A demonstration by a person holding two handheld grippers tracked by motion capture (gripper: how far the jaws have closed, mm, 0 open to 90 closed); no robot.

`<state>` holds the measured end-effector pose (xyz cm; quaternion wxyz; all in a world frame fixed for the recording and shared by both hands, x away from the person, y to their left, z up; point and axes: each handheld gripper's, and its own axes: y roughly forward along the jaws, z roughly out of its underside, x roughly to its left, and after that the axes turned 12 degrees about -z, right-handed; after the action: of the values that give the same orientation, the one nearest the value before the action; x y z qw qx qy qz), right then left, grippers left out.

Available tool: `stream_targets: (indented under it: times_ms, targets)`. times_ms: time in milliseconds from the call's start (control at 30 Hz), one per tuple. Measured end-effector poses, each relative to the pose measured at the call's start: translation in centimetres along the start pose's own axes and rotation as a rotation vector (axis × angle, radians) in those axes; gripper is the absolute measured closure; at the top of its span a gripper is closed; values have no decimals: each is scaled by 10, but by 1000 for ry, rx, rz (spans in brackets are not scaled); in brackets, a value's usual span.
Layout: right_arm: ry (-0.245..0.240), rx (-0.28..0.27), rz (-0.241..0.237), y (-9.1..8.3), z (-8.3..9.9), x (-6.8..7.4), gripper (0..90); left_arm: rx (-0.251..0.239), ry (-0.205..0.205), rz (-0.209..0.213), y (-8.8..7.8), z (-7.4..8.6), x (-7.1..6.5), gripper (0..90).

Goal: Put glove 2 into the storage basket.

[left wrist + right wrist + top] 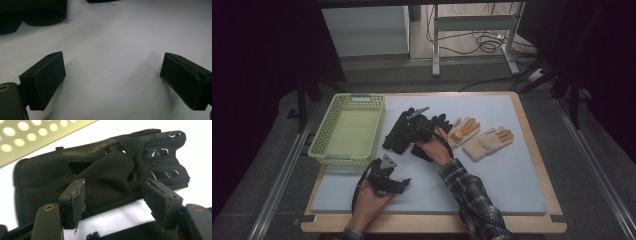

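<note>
A black glove (396, 135) lies palm up on the pale mat (492, 185), just right of the basket. In the right gripper view this glove (105, 167) stretches across, cuff at left and fingers at right. My right gripper (409, 127) hovers over it. The right gripper (115, 195) stands open, its pads on either side of the glove's near edge without pressing on it. A second black glove (438, 121) lies partly under that hand. My left gripper (401, 183) rests near the mat's front edge. The left gripper (112, 75) is open with bare mat between its jaws.
A pale green perforated basket (324, 150) stands at the mat's left edge, and its wall (37, 135) shows beyond the glove. Two tan knitted gloves (464, 129) (489, 141) lie right of centre. The wooden table edge (539, 160) frames the mat.
</note>
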<state>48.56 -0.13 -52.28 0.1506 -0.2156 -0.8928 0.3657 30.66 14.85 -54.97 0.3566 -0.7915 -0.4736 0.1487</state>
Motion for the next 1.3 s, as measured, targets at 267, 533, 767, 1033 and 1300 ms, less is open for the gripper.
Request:
stream_targets:
  times_ms: [267,533,767,1033,1300]
  targets:
    - [-32,66,28,13,-7,-2,334,0,-2,1,0,0,0,61]
    - [-5,53,42,10,-6,-3,722,1,1,0,0,0,0,61]
    - [-25,70,58,9,-7,0,846,1,-2,1,0,0,0,61]
    - [-17,10,12,-5,-9,-3,855,1,-3,1,0,0,0,61]
    - [-56,-45,0,-32,-15,6,857,2,-1,0,0,0,0,61]
